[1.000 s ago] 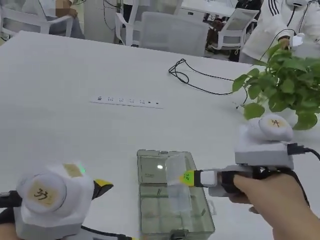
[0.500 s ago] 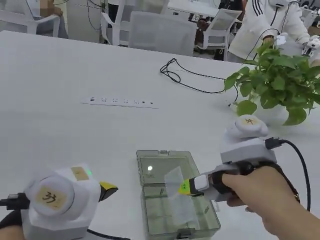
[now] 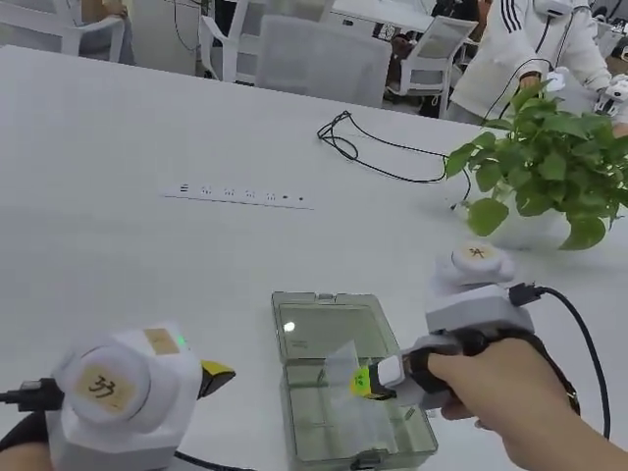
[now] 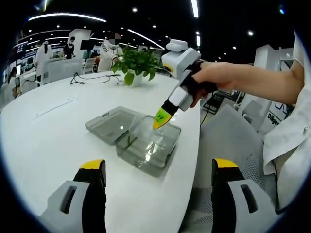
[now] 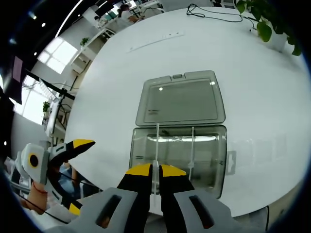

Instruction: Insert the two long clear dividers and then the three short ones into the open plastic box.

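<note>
Right gripper (image 3: 362, 381): jaws pinched shut on divider (image 3: 342, 361). Sheet tilted, lower edge down inside box (image 3: 290, 417) base; seated in slots or not, cannot tell. Left gripper (image 4: 158, 167): jaws wide apart, nothing held, apart from box.

Risks:
- sheet ends miss wall slots, so sheet bows or jams
- tilt knocks second divider (image 5: 192, 145) standing alongside
- unbraced box skids on tabletop (image 3: 147, 265) under push
- thin clear sheet slips from pinch

A round label (image 3: 106, 386) atop the left tool (image 4: 158, 164) reads 33.
</note>
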The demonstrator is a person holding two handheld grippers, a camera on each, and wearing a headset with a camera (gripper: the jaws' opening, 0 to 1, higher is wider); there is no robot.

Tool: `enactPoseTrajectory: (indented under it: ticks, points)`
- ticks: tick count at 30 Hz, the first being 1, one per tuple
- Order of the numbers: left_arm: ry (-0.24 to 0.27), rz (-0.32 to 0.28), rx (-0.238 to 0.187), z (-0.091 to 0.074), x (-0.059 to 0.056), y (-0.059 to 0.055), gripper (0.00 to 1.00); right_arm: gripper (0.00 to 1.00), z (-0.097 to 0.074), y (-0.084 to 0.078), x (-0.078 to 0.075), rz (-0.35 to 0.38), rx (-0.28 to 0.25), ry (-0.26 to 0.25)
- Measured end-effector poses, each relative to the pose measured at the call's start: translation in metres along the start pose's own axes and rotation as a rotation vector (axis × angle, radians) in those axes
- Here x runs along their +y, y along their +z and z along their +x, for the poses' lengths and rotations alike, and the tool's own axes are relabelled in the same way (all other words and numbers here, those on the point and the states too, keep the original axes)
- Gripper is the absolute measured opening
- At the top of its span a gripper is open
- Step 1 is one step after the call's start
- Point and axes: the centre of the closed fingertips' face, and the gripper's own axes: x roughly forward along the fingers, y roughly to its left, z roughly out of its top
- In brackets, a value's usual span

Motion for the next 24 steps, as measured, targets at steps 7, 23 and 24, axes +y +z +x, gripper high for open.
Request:
enactPoseTrajectory:
  ticks: [7, 23, 24]
  points:
    - [-0.001, -0.012, -0.007, 0.001, 0.001, 0.001, 0.91, 0.06, 0.006, 0.000, -0.005, -0.011, 0.011, -0.017]
    - [-0.004, -0.020, -0.004, 0.002, 0.002, -0.001, 0.90, 0.06, 0.011, -0.001, -0.006, -0.041, 0.024, -0.034]
    - [-0.004, -0.022, -0.005, 0.002, 0.002, 0.000, 0.90, 0.06, 0.011, -0.001, -0.006, -0.048, 0.022, -0.039]
